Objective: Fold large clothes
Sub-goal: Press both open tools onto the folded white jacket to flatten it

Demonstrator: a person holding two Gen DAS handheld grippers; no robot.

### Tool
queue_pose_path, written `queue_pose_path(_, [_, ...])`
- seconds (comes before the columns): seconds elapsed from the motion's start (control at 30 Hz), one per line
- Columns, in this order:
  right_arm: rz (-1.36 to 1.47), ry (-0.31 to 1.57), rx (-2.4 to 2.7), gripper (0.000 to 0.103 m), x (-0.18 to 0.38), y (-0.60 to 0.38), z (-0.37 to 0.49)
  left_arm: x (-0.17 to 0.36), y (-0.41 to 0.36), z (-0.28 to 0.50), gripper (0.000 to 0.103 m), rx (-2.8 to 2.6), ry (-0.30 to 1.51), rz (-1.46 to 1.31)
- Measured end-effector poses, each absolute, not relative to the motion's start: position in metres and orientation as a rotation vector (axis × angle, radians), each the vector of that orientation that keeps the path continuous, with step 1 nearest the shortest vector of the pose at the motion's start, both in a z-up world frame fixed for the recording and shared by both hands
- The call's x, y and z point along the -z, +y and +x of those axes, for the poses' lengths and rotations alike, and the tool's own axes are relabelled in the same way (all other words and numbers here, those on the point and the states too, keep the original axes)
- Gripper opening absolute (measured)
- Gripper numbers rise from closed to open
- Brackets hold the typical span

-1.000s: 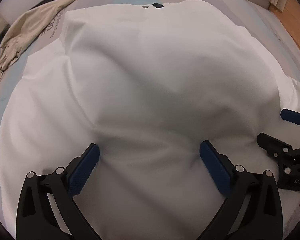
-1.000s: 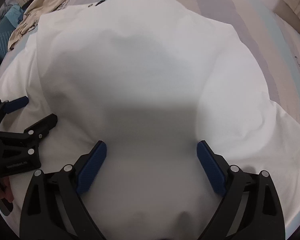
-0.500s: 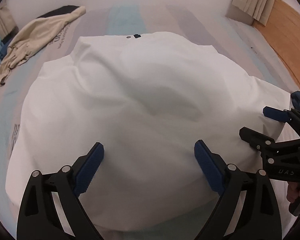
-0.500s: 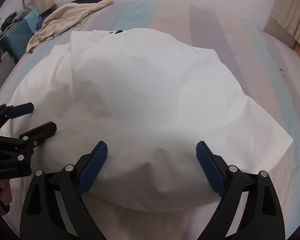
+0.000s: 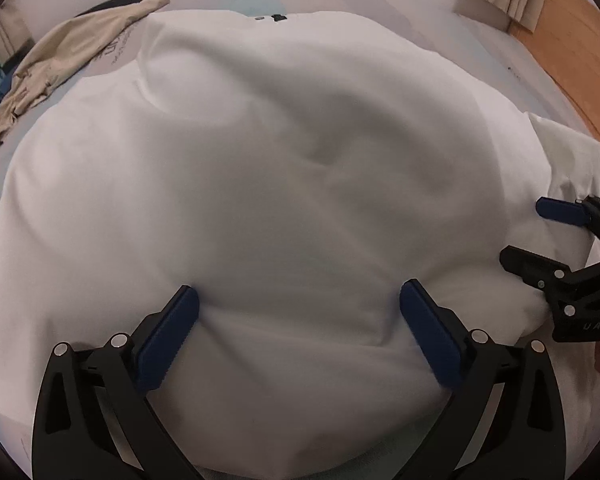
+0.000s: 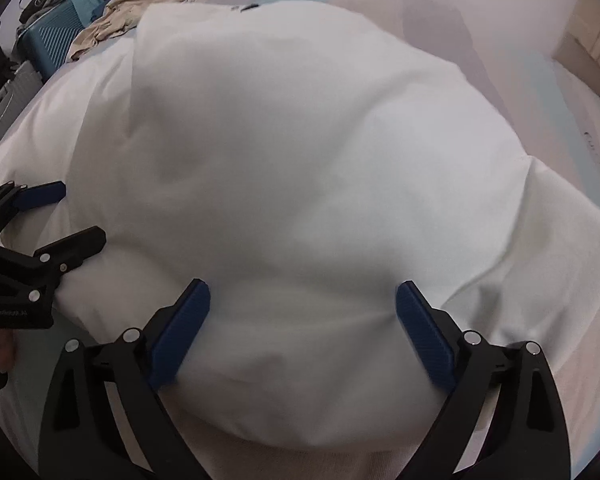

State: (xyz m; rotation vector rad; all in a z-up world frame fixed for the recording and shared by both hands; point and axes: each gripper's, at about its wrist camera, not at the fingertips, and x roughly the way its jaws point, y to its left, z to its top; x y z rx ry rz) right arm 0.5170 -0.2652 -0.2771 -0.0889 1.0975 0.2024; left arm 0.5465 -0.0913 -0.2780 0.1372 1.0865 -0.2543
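With the white garment (image 5: 284, 184) spread on the bed (image 6: 580, 128) and folded over itself, both the left claw (image 5: 298, 332) and the right claw (image 6: 302, 328) hover over it with jaws apart, gripping nothing, so smoothing or regrasping an edge seems next.

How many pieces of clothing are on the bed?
2: a white garment spread across the middle, and a beige garment crumpled at the far left corner. More may be hidden beneath.
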Motion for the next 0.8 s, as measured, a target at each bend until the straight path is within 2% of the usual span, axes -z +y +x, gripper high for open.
queue_pose_path(0.2, [-0.198,1.031,-0.120,0.090,0.254,-0.270,0.508,0.251,-0.074,0.547,0.098,0.219,1.059,0.149])
queue_pose_path(0.37, [-0.244,1.023,-0.111,0.090,0.244,-0.298,0.497,0.236,-0.024,0.534,0.095,0.140,1.038,0.168])
queue_pose_path(0.57, [-0.228,1.051,-0.139,0.090,0.256,-0.309,0.499,0.243,0.006,0.524,0.095,0.116,1.026,0.203])
queue_pose_path(0.8, [-0.125,1.100,-0.121,0.091,0.275,-0.317,0.505,0.270,0.045,0.530,0.098,0.066,1.074,0.084])
